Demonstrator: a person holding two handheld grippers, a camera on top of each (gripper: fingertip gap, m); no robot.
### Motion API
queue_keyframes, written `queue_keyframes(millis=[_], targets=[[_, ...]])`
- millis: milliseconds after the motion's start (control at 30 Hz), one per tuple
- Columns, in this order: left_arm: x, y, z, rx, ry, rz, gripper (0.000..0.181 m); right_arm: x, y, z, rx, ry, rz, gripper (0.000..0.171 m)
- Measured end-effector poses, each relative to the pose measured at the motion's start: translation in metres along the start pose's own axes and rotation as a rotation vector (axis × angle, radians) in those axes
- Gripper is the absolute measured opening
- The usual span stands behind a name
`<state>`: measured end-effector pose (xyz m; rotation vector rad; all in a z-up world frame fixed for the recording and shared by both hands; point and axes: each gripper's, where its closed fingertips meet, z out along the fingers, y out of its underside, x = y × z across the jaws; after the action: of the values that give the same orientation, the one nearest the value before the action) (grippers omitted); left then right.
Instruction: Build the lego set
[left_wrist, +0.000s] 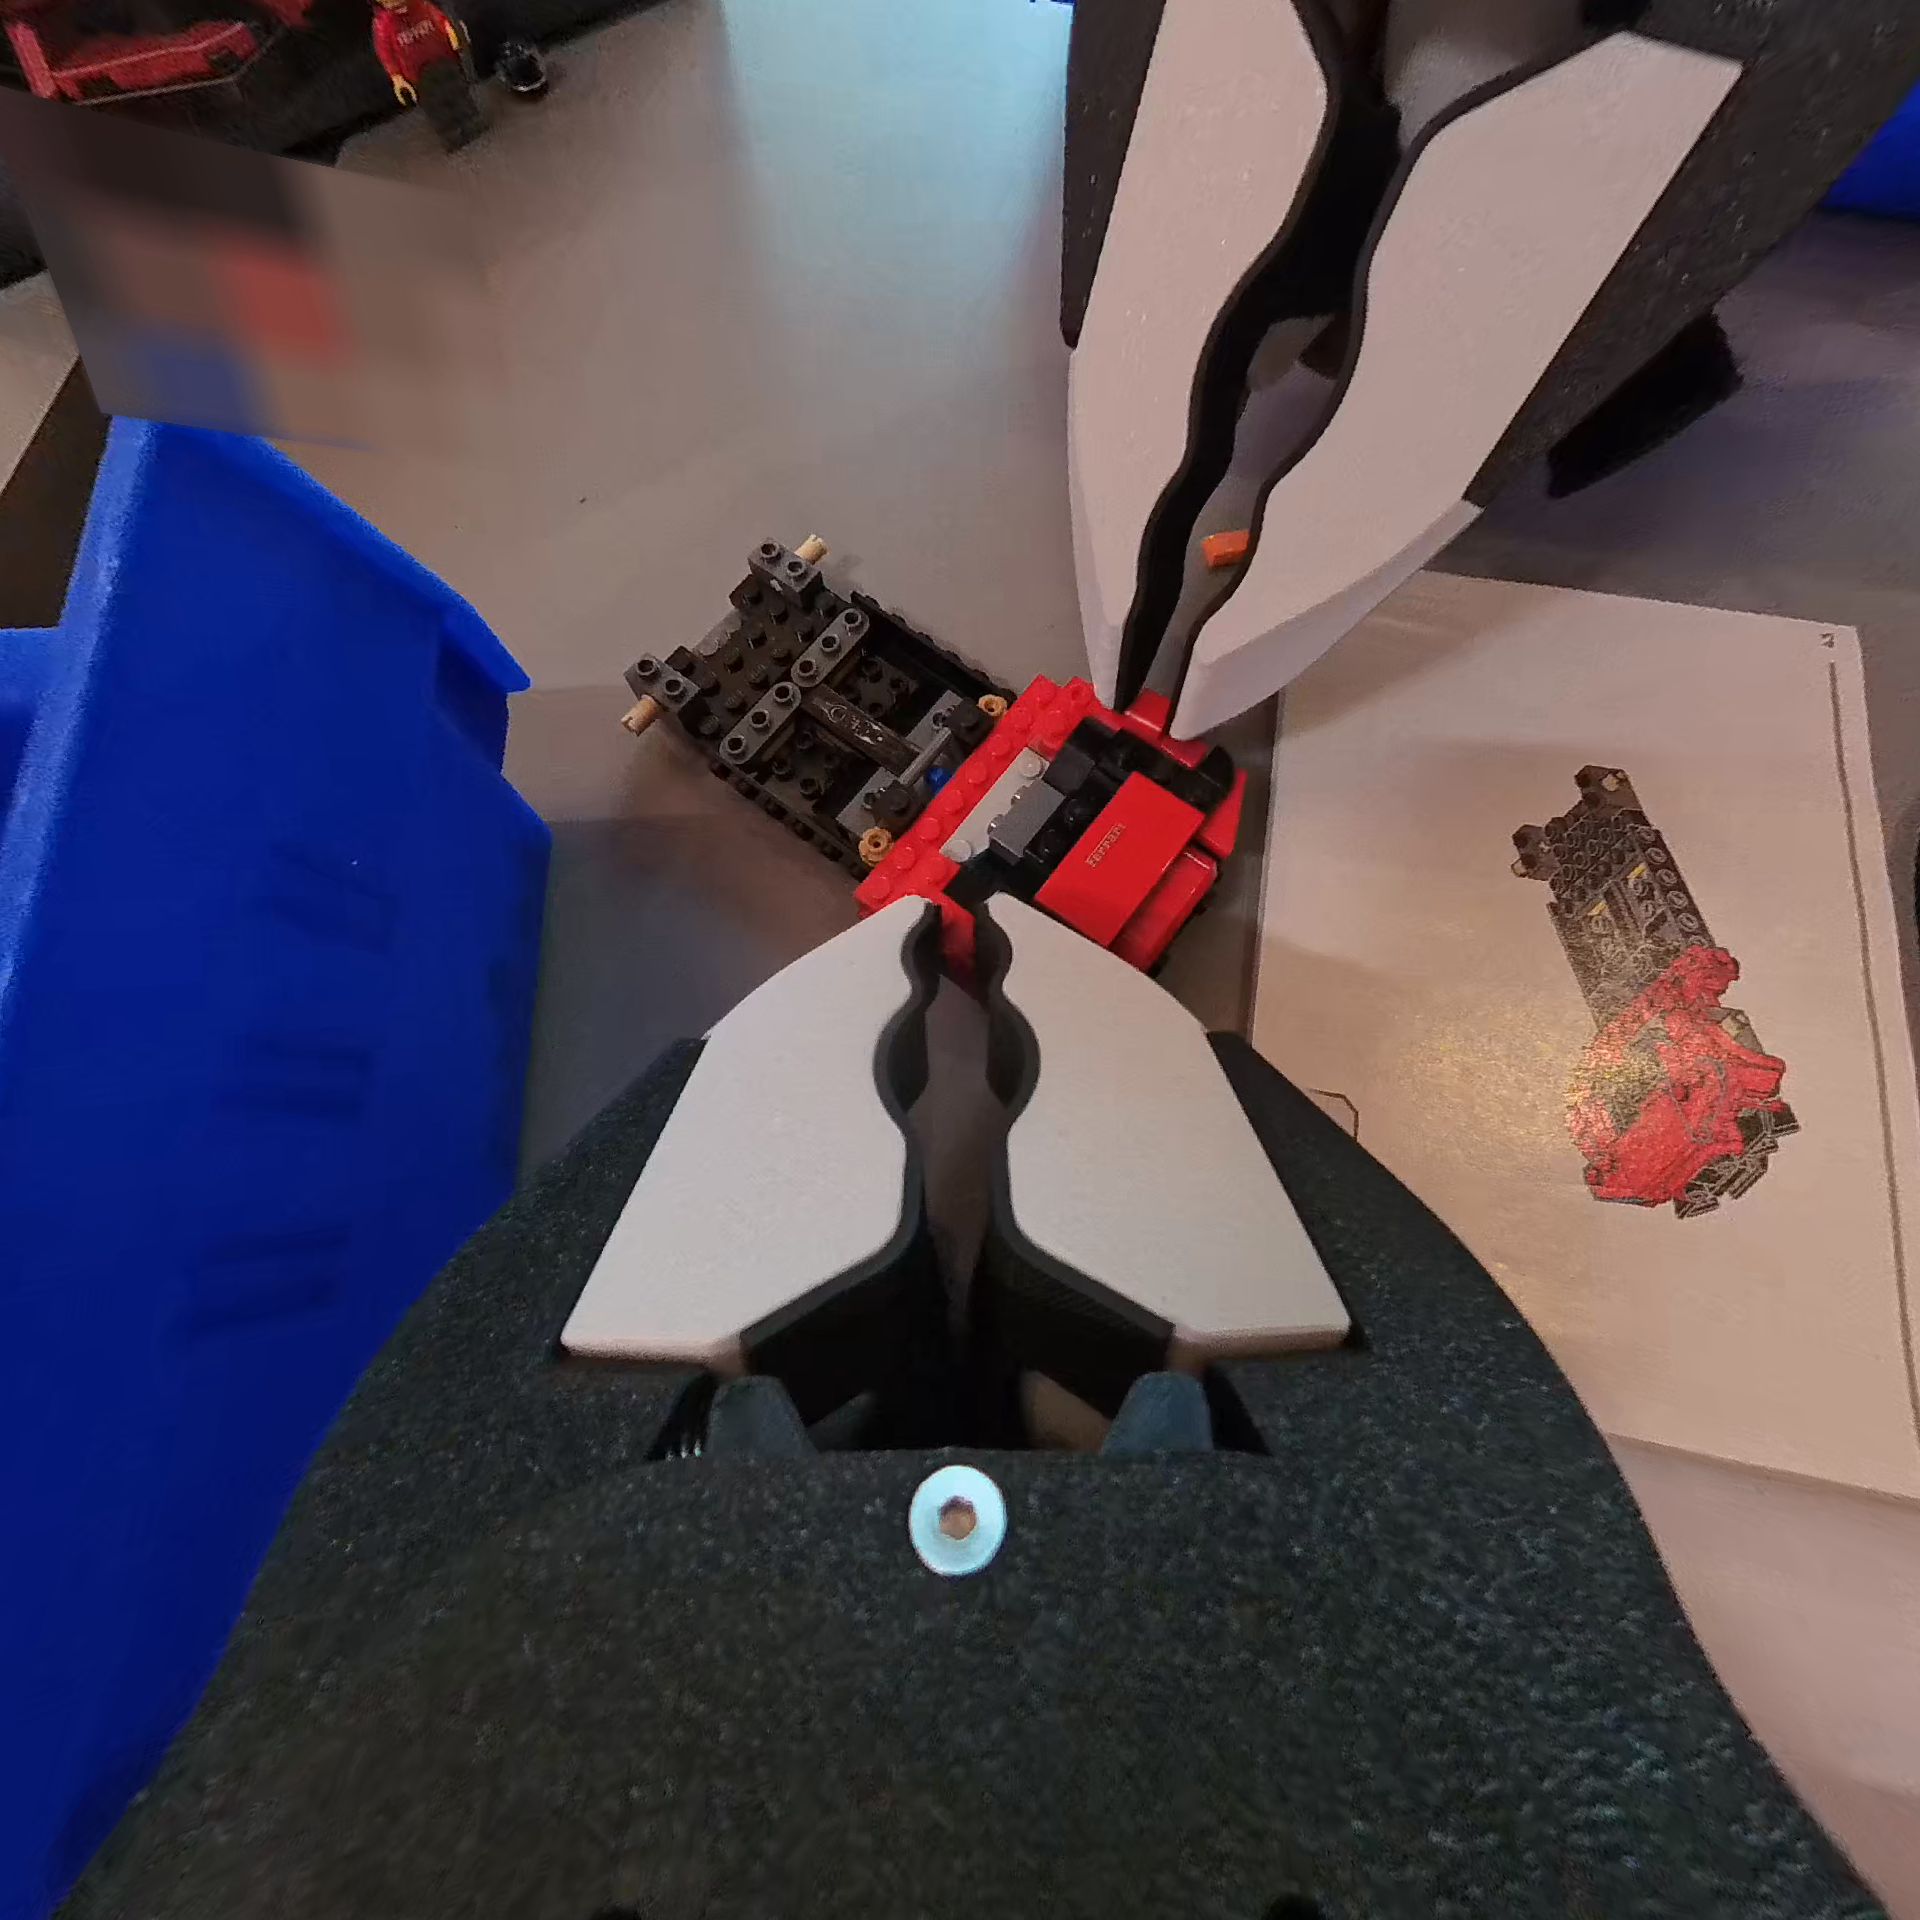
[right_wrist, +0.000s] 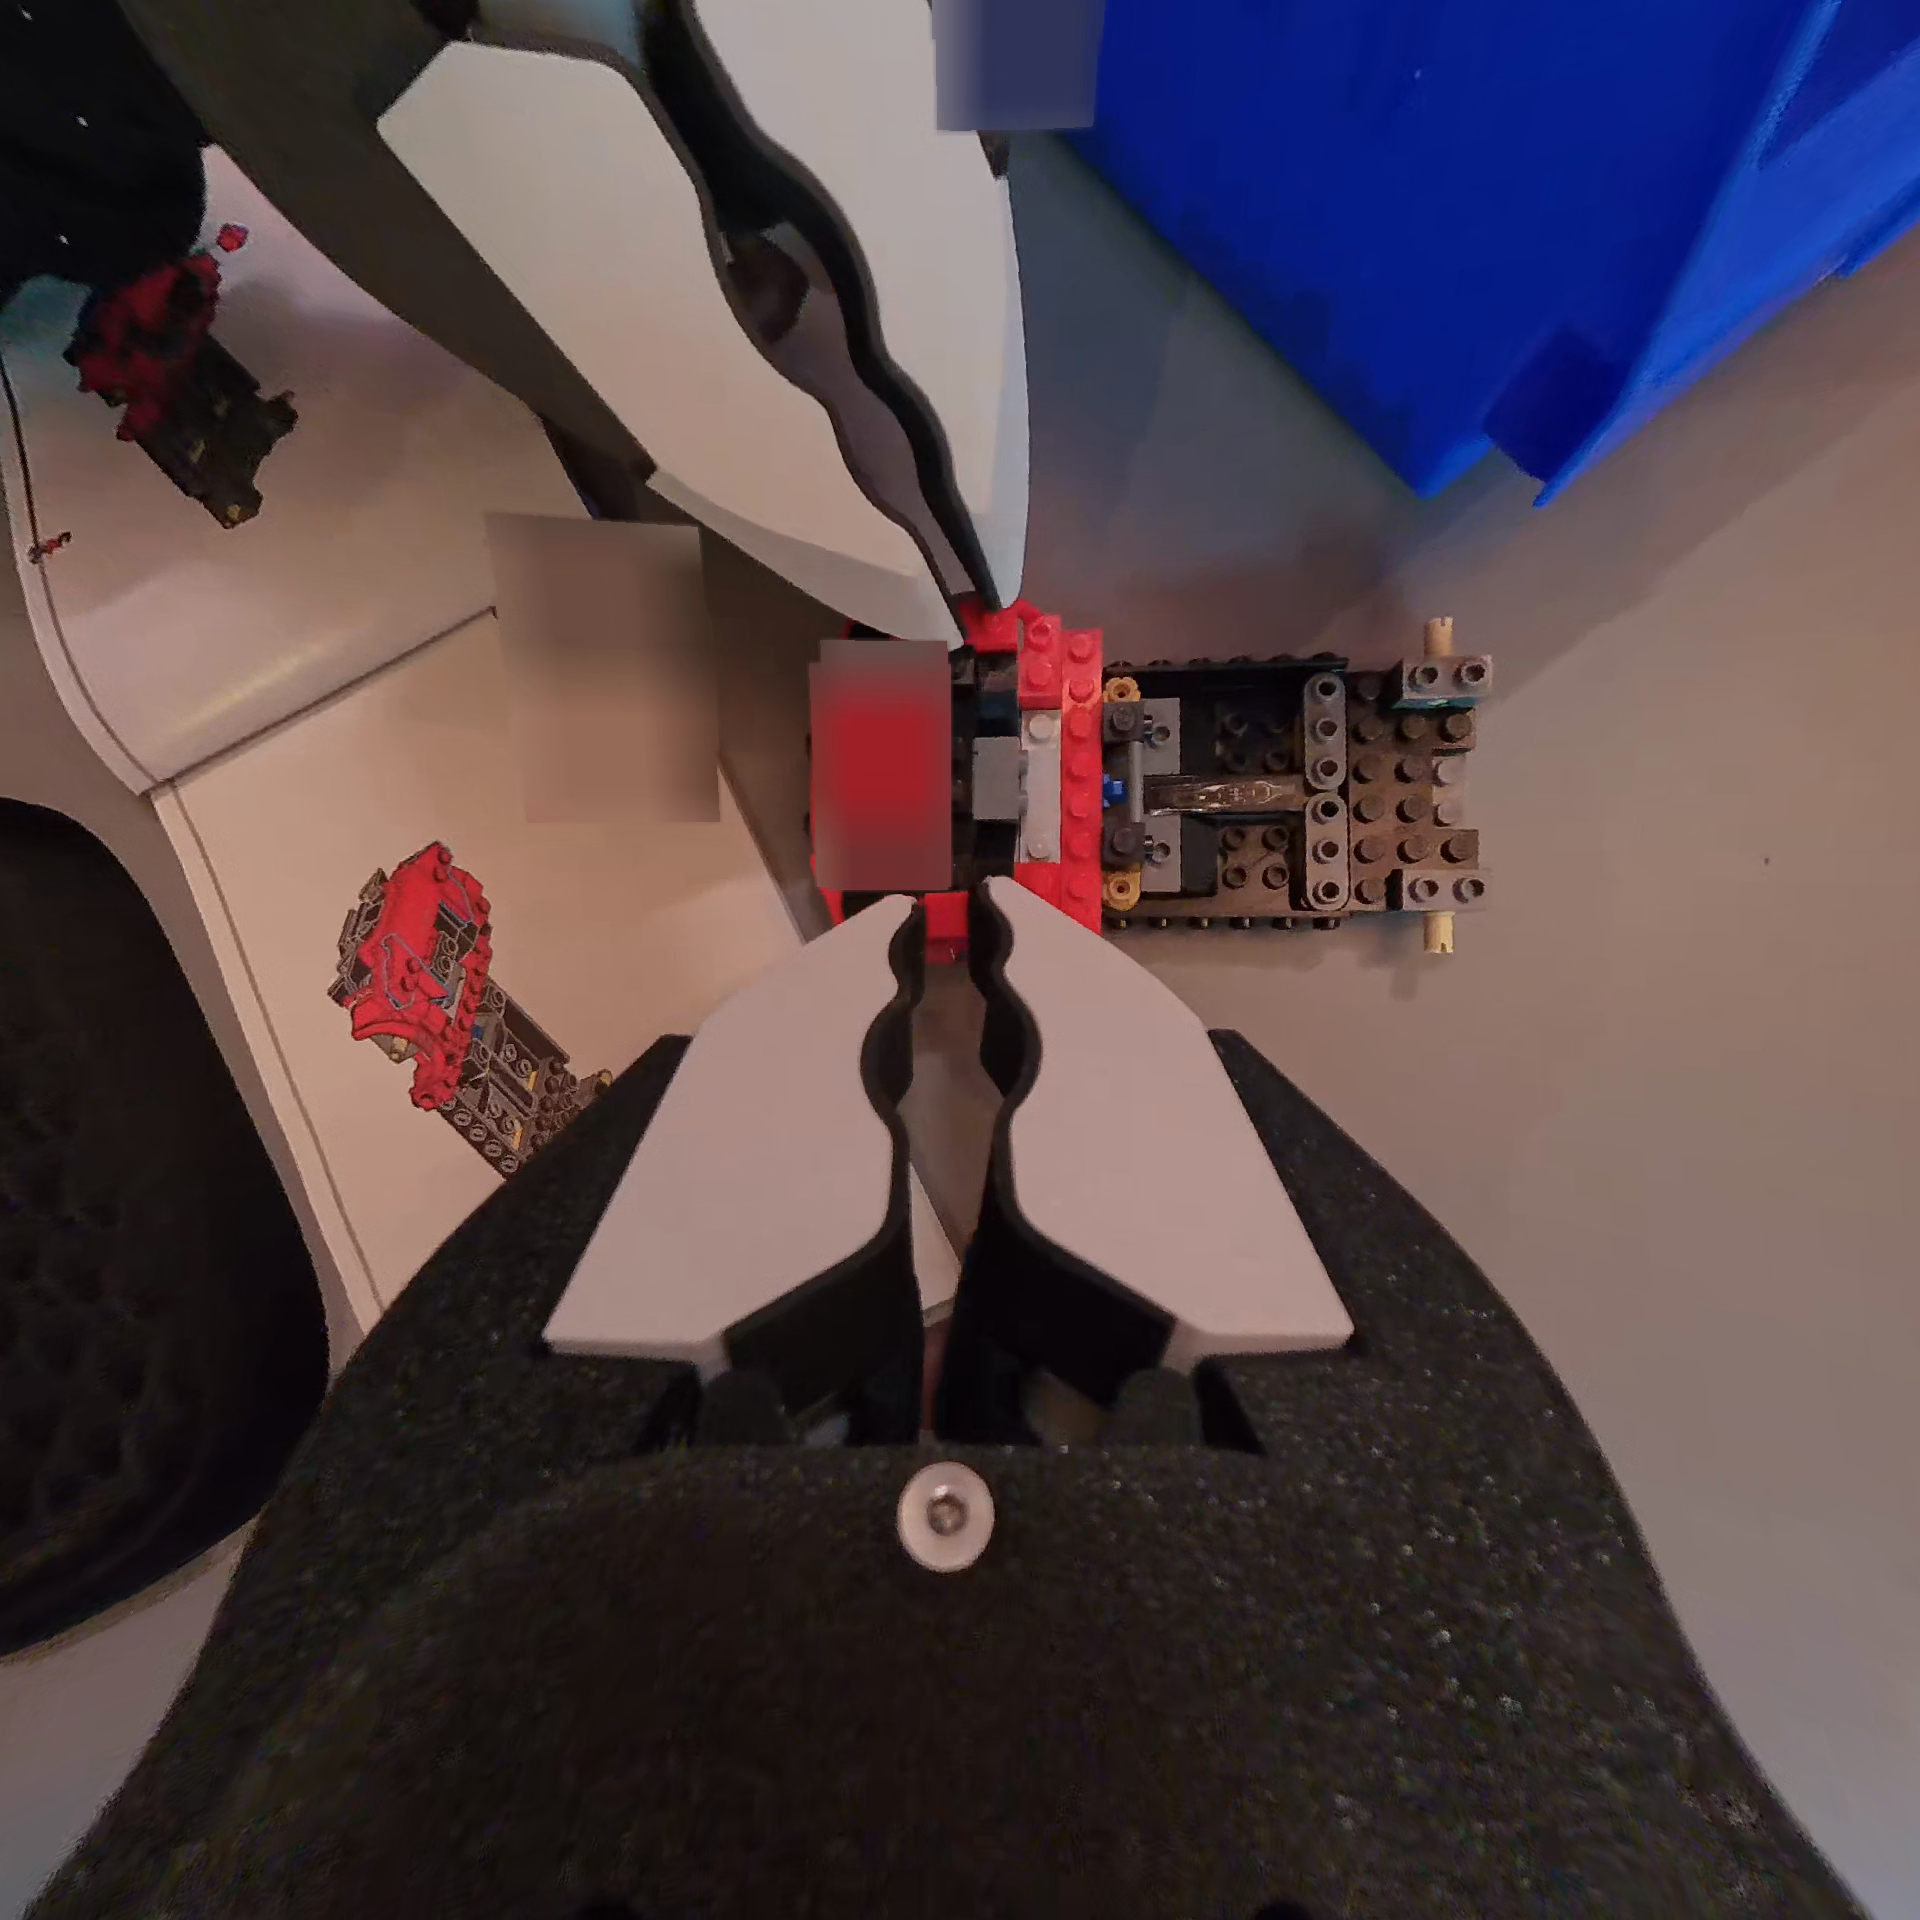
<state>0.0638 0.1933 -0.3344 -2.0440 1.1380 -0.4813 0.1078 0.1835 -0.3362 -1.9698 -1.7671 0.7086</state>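
A: Where's the lego car (left_wrist: 966, 790)?

B: Flat on the grey table (left_wrist: 727, 343), btw the blue bin (left_wrist: 239, 935) & the instruction booklet (left_wrist: 1558, 1039). Front half is red, back half is black & dark grey w/ two tan axle pins sticking out.

A: Left gripper (left_wrist: 961, 920)?

B: Its two fingertips pinch a red edge on one side of the car's red part. Clenched on it, only a thin gap.

A: And the right gripper (right_wrist: 945, 920)?

B: Same thing on the other side. Tips squeeze the red edge there, so the two grippers face each other across the car.

A: Anything else?

B: A tiny orange piece (left_wrist: 1224, 548) on the table, seen thru the right gripper's fingers. A lego minifig (left_wrist: 421, 62) in red stands far back. The booklet page shows a pic of the half-built car.
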Motion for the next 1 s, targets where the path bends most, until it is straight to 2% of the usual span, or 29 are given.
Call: queue_keyframes(millis=[933, 1000], targets=[[-0.0003, 0.0004, 0.0001, 0.008, 0.020, -0.005, 0.005, 0.0012, -0.0017, -0.0027, -0.010, -0.029, 0.012, 0.014], [0.0002, 0.0008, -0.0005, 0.003, 0.025, -0.001, 0.005, 0.0032, -0.0025, -0.0057, 0.002, -0.023, 0.008, 0.007]])
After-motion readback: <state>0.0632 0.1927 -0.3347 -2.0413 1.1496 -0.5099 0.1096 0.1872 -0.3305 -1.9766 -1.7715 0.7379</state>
